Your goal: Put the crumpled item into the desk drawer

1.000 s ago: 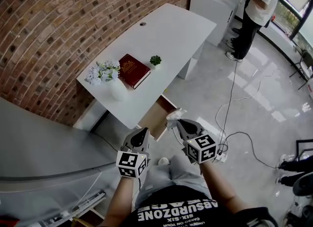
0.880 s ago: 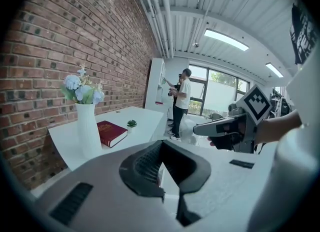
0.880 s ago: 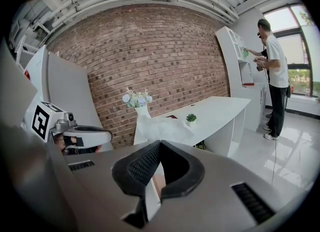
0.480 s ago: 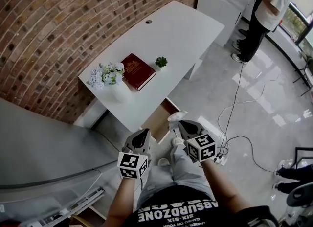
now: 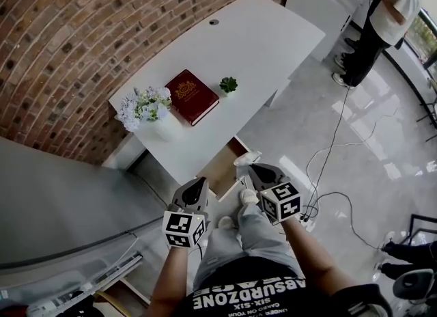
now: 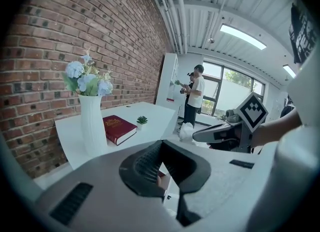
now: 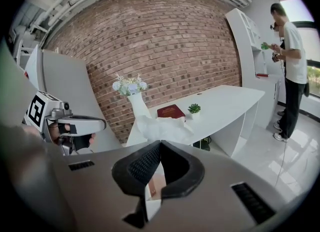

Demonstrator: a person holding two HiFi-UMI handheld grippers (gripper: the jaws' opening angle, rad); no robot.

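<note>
A white desk stands against the brick wall, and its wooden drawer is pulled out at the near side. My right gripper is shut on the crumpled white item, which hangs just off the drawer's right front corner. In the right gripper view the crumpled white item bulges past the shut jaws of my right gripper. My left gripper is shut and empty, low and left of the drawer front. In the left gripper view its own jaws meet with nothing between them, and beyond my left gripper the crumpled item shows.
On the desk stand a white vase of flowers, a red book and a small potted plant. A grey sloping panel fills the left. Cables run over the floor at right. A person stands at the back right.
The head view has shifted a little toward the desk, and the person's feet now show below the drawer. Both grippers keep their pose; the right still holds the crumpled item by the drawer.
</note>
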